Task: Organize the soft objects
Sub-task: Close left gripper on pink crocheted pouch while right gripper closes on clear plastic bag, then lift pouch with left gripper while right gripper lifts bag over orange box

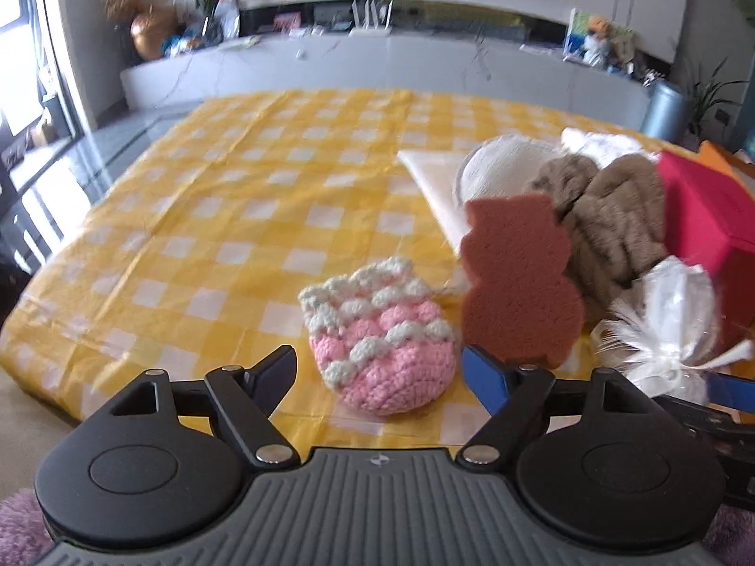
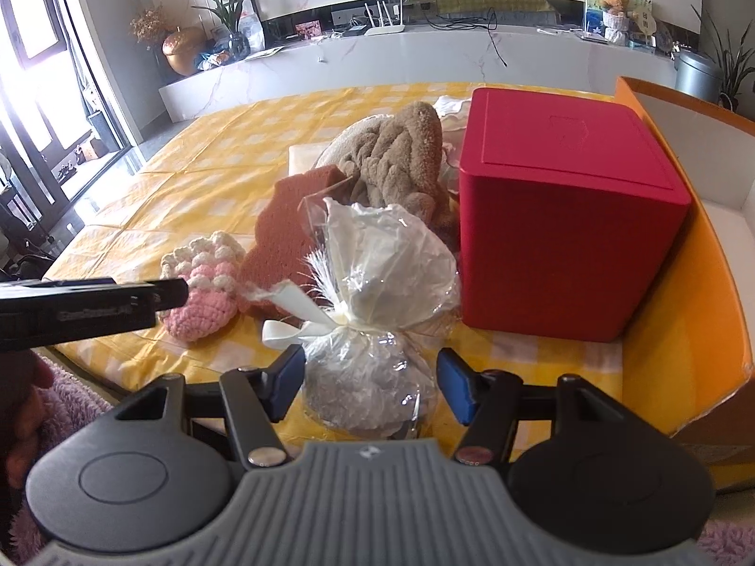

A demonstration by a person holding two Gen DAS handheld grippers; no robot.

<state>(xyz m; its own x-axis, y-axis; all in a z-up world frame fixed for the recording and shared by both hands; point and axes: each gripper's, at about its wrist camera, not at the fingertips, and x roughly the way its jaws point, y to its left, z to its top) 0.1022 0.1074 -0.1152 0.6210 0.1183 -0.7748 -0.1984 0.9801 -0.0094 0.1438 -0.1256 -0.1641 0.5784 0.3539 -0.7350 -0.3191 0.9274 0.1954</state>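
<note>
A pink and white crocheted pouch (image 1: 382, 335) lies on the yellow checked tablecloth between the fingers of my open left gripper (image 1: 380, 368). A brown bear-shaped sponge (image 1: 519, 283) leans just right of it. Behind stand a tan knitted bundle (image 1: 608, 226) and a white round pad (image 1: 500, 165). My right gripper (image 2: 368, 384) is open around a clear plastic-wrapped bundle tied with a white ribbon (image 2: 373, 306); the fingers do not touch it. The pouch (image 2: 203, 287), sponge (image 2: 288, 217) and tan bundle (image 2: 401, 160) show beyond it.
A red cube box (image 2: 566, 217) stands right of the bundle, inside an orange-walled box (image 2: 684, 330). The left gripper's finger (image 2: 94, 304) reaches in from the left of the right wrist view. The table's front edge (image 2: 94, 368) is close.
</note>
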